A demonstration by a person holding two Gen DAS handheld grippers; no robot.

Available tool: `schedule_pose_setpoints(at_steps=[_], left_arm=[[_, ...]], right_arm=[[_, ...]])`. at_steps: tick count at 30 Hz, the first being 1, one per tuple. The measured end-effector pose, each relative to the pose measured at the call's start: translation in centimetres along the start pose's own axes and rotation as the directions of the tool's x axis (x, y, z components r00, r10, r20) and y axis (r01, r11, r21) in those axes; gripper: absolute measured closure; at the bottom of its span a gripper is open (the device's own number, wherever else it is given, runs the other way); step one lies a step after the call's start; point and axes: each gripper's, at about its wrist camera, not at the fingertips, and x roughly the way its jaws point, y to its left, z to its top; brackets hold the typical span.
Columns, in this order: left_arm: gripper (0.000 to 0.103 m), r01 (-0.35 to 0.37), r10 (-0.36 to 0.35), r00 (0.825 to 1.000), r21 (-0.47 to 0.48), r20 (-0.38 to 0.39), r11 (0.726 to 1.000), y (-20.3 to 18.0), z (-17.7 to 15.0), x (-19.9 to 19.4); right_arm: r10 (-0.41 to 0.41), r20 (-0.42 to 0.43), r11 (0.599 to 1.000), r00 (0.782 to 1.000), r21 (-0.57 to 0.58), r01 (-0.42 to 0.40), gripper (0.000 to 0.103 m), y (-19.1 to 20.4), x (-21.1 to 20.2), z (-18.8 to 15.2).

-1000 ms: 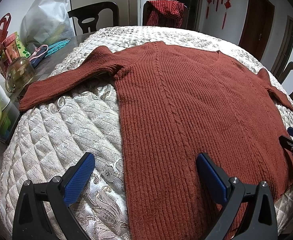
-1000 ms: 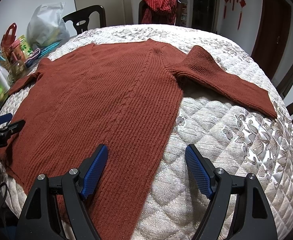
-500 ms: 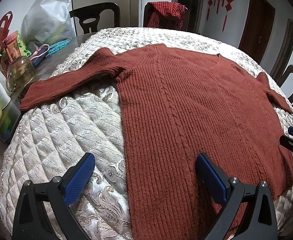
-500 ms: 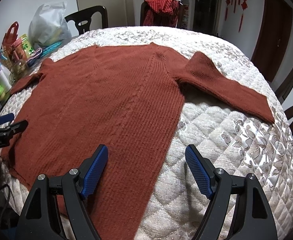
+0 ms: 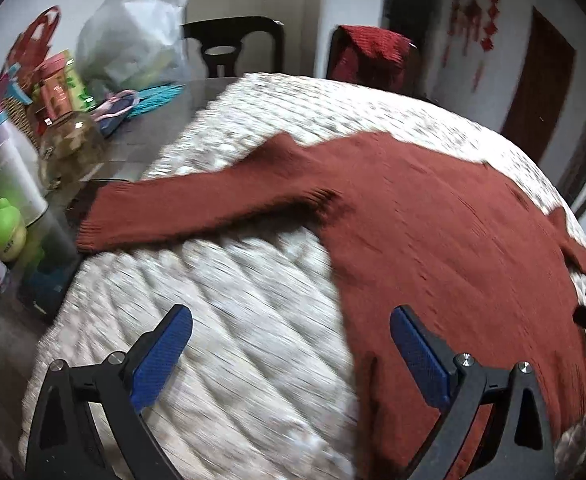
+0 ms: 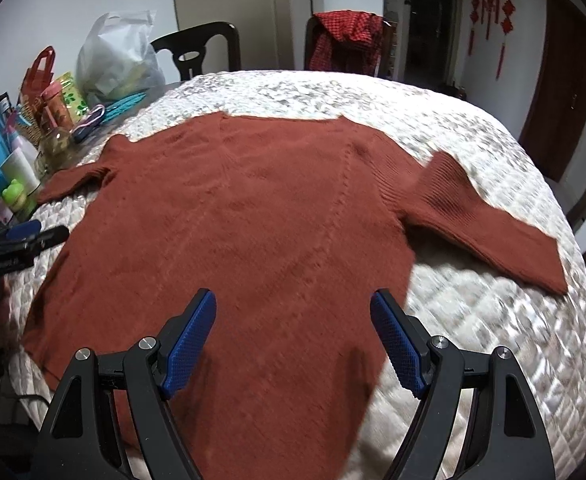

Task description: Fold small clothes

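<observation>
A rust-red knitted sweater [image 6: 253,216] lies flat on the quilted cloth of a round table, both sleeves spread out; it also shows in the left wrist view [image 5: 453,240]. Its left sleeve [image 5: 197,208] reaches toward the clutter, its right sleeve [image 6: 489,220] lies toward the right edge. My left gripper [image 5: 289,348] is open and empty above the quilt, just left of the sweater's hem side. My right gripper [image 6: 293,336] is open and empty above the sweater's lower body. Each gripper shows at the edge of the other's view.
The white quilted cloth [image 6: 493,320] covers the table. Bottles, a glass jar [image 5: 69,148], a green frog toy [image 5: 3,228] and bags crowd the table's left side. Dark chairs [image 6: 201,52] stand at the back, one draped with a red cloth [image 6: 345,36].
My left gripper has swung left, off the sweater's body toward the left sleeve; its view is motion-blurred. My right gripper has shifted left over the sweater's body. Both stay open.
</observation>
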Motion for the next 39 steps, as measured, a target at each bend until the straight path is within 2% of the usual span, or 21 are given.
schedule_pose_setpoints(at_steps=[6,8,15,19,21,24,26,27,28,29,31,35,39], left_arm=[[0.006,-0.038,0.038,0.999,-0.107,-0.003,0.994,4.4,1.9,1.7],[0.011,-0.041,0.039,0.999,-0.15,-0.014,0.988,5.7,2.4,2.4],[0.012,0.013,-0.016,1.0,-0.32,-0.007,0.947,9.4,2.9,3.8],[0.014,0.007,-0.002,1.0,-0.343,0.014,0.939,9.7,3.4,4.3],[0.02,-0.022,0.028,1.0,-0.344,0.013,0.939,9.9,3.7,4.6],[0.036,-0.09,0.093,0.996,-0.336,-0.007,0.937,9.8,4.3,5.2],[0.058,-0.13,0.131,0.991,-0.33,-0.019,0.935,10.1,4.5,5.4],[0.063,-0.135,0.138,0.99,-0.333,-0.015,0.933,10.3,4.5,5.5],[0.077,-0.128,0.131,0.991,-0.339,-0.014,0.932,10.5,4.6,5.6],[0.085,-0.123,0.125,0.992,-0.342,-0.017,0.932,10.7,4.6,5.6],[0.091,-0.094,0.096,0.995,-0.341,-0.01,0.935,10.9,4.9,5.7],[0.092,-0.014,0.037,0.997,-0.298,0.074,0.954,9.9,6.4,3.8],[0.092,0.106,-0.072,0.981,-0.193,0.179,0.975,6.6,9.0,1.2]], right_arm=[[0.035,-0.003,0.999,0.999,-0.036,-0.035,0.023,1.3,1.2,1.5],[0.044,-0.004,0.998,0.999,-0.045,-0.044,0.023,1.6,1.5,1.9],[0.055,-0.01,0.997,0.998,-0.05,-0.055,0.023,1.6,2.4,2.7],[0.059,-0.021,0.997,0.998,-0.04,-0.06,0.023,1.2,2.9,2.7],[0.063,-0.028,0.997,0.998,-0.037,-0.064,0.023,1.0,3.1,2.6],[0.068,-0.033,0.997,0.997,-0.031,-0.069,0.023,0.8,3.2,2.4],[0.071,-0.033,0.997,0.997,-0.023,-0.072,0.023,0.5,3.2,2.4],[0.073,-0.033,0.997,0.997,-0.018,-0.073,0.023,0.4,3.3,2.3],[0.073,-0.033,0.997,0.997,-0.014,-0.074,0.023,0.2,3.3,2.3],[0.075,-0.033,0.997,0.997,-0.009,-0.075,0.023,0.1,3.3,2.3],[0.08,-0.032,0.997,0.996,-0.002,-0.08,0.023,-0.1,3.3,2.2],[0.088,-0.028,0.996,0.996,0.007,-0.088,0.023,-0.5,3.1,2.0],[0.09,-0.018,0.996,0.996,0.016,-0.09,0.023,-0.9,2.8,2.0]])
